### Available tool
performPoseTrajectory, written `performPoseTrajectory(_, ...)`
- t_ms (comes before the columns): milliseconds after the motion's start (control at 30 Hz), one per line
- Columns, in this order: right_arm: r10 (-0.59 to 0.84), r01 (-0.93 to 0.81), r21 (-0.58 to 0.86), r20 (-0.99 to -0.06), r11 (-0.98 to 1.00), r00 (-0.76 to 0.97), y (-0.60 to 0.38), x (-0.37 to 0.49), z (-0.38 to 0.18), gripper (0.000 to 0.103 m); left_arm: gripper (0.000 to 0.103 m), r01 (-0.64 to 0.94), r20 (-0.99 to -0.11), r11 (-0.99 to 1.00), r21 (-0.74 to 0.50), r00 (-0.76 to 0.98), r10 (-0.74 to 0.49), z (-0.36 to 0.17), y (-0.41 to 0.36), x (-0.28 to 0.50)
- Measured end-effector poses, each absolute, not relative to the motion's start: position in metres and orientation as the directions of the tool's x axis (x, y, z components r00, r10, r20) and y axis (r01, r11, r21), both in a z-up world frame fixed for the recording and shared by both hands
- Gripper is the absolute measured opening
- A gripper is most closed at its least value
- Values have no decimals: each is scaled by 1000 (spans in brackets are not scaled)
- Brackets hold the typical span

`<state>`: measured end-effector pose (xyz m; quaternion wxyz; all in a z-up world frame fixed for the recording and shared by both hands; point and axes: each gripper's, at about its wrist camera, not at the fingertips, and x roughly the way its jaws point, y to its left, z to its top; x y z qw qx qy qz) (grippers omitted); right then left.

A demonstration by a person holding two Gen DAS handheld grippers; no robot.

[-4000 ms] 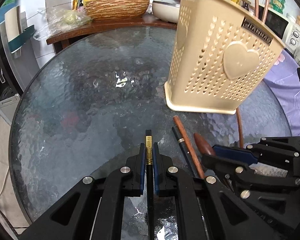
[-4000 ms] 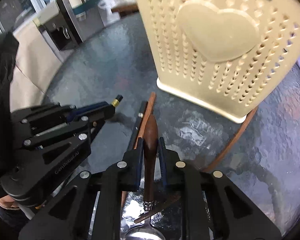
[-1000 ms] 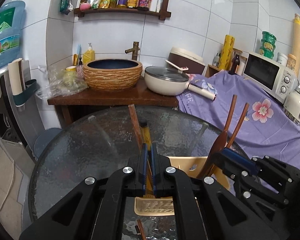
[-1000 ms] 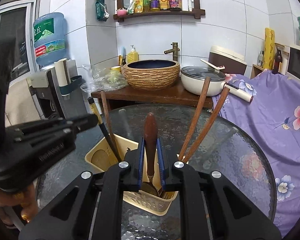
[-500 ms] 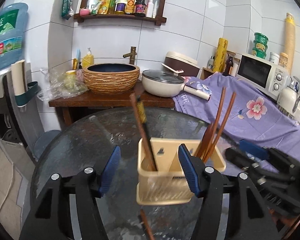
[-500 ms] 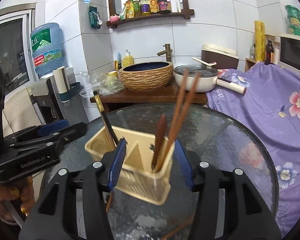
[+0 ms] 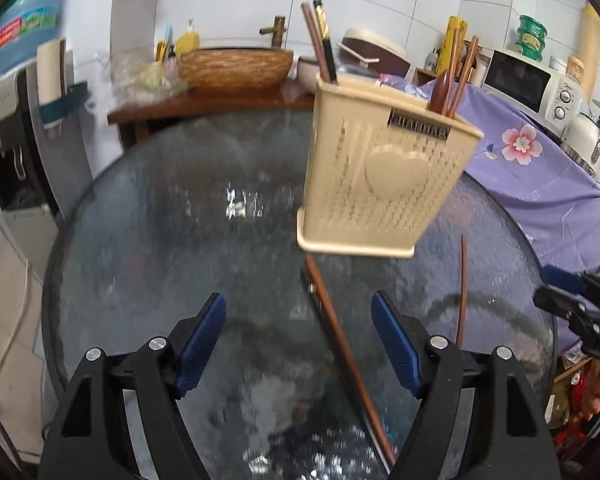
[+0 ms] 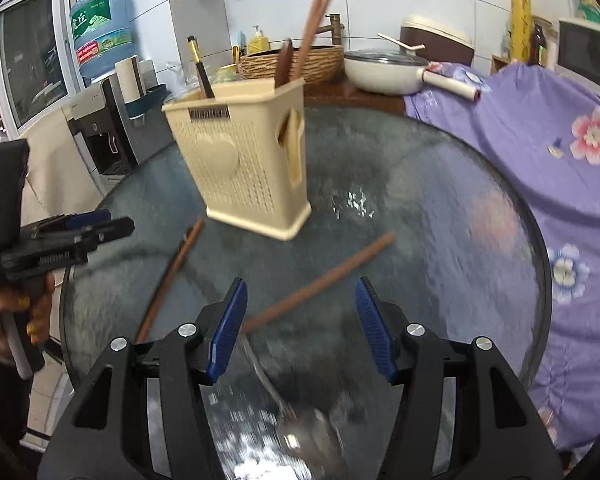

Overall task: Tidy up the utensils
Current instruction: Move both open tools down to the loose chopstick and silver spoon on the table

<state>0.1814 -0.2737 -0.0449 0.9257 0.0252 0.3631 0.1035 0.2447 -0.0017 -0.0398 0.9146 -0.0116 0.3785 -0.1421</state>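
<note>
Left gripper (image 7: 298,338) and right gripper (image 8: 298,320) had just been opening — both released, nothing between them; utensil holder (image 7: 384,172) stood upright on the glass table (image 7: 160,220).

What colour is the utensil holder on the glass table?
The utensil holder is beige, perforated with a raised heart on its front; the left wrist view shows it best.
</note>
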Motion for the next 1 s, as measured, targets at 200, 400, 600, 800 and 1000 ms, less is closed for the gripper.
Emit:
performPoseTrajectory(200, 197, -121, 159, -675, 980, 711, -286, 140, -66, 57, 73, 267, -689, 958, -109, 674, -266, -43, -9, 230)
performPoseTrajectory(400, 308, -213, 223, -674, 951, 672, -267, 113, -66, 57, 73, 277, -693, 954, -112, 667, -275, -46, -15, 223)
performPoseTrajectory(600, 431, -262, 342, -711, 902, 555, -252, 119, -86, 55, 73, 276, -706, 955, -109, 655, -270, -52, -19, 220)
performPoseTrajectory(800, 407, -202, 355, -747, 913, 525, -263, 135, -102, 55, 73, 269, -711, 957, -111, 651, -266, -53, -19, 222)
performPoseTrajectory(1000, 337, -134, 317, -766, 939, 547, -285, 162, -102, 55, 73, 280, -715, 954, -107, 645, -270, -55, -22, 222)
